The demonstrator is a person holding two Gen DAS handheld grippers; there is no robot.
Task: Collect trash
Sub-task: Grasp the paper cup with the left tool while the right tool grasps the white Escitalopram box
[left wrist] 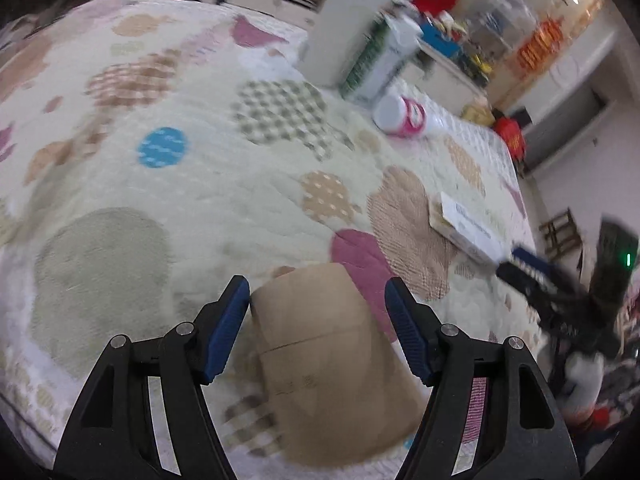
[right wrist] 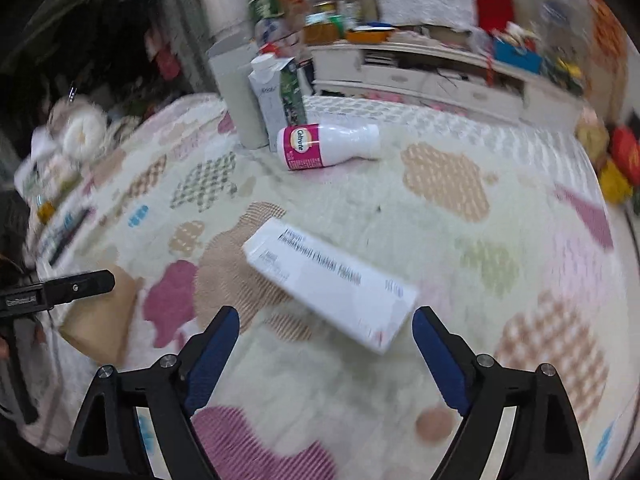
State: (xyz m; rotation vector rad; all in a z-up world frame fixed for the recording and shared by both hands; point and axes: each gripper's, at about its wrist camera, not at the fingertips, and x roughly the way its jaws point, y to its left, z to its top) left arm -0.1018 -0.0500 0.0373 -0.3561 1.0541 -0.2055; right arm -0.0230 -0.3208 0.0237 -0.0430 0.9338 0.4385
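Meanwhile, on a bed spread with a patterned blanket [right wrist: 360,208], two hand-held grippers close in on litter. The left gripper [left wrist: 318,312] stands spread around a brown cardboard tube [left wrist: 332,360] lying near the blanket's near edge; one blue pad sits just beside the tube's side, the other stands apart, so nothing is pinched yet. The right gripper [right wrist: 326,344] is spread wide and points down at a white carton [right wrist: 332,280] lying flat toward the middle of the blanket, the carton's near corner reaching between the pads without touching either. Farther back, a white bottle with a pink label [right wrist: 328,146] lies on its side, just in front of an upright milk carton [right wrist: 276,100] and a pale grey bin [right wrist: 236,96] near the far edge.

Both frames are smeared, so fine contact is hard to read. The step in hand looks like a double pick-up. Done well, the left pads would straddle the tube across its round body before squeezing gently, since thin card may crush or roll. The right jaws would do better turned to span the carton's narrow width, not its corner, and lowered until the pads meet its long sides.
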